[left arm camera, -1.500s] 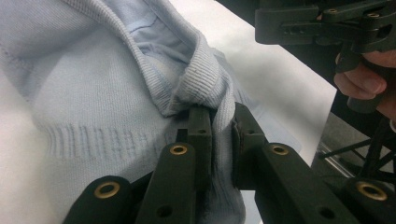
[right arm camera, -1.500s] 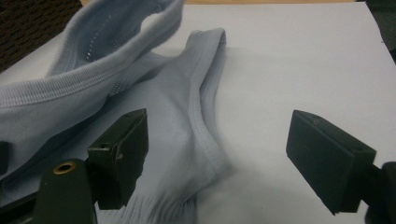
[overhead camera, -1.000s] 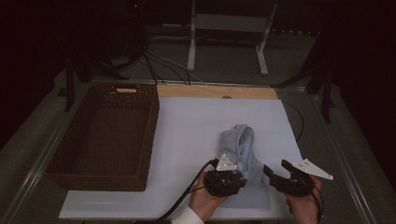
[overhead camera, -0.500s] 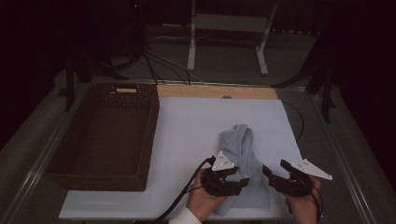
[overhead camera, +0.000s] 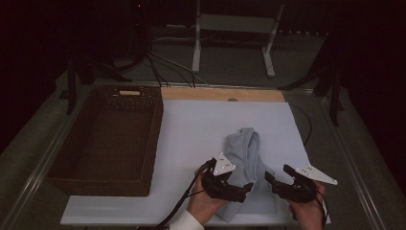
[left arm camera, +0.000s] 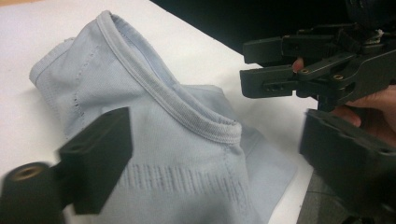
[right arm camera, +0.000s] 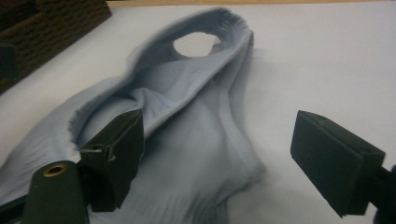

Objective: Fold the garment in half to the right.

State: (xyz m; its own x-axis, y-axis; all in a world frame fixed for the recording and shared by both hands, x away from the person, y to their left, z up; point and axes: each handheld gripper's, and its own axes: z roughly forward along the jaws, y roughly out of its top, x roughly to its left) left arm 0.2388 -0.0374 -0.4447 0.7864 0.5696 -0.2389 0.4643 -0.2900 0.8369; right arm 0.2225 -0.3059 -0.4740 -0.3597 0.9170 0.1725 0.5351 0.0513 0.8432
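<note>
Pale blue garment [overhead camera: 249, 160] crumpled on the white worktop [overhead camera: 201, 129] near its near right edge, ribbed neck opening turned toward the far side, well apart from the dark wicker basket [overhead camera: 107, 139] at the left. Left hand-held gripper [overhead camera: 242, 190] just at the garment's near left edge, jaws just opened and now spread, cloth lying under them but not pinched. Right hand-held gripper [overhead camera: 276, 179] just beside the garment's near right edge, jaws spread too, a little wider than a moment ago, holding nothing.
</note>
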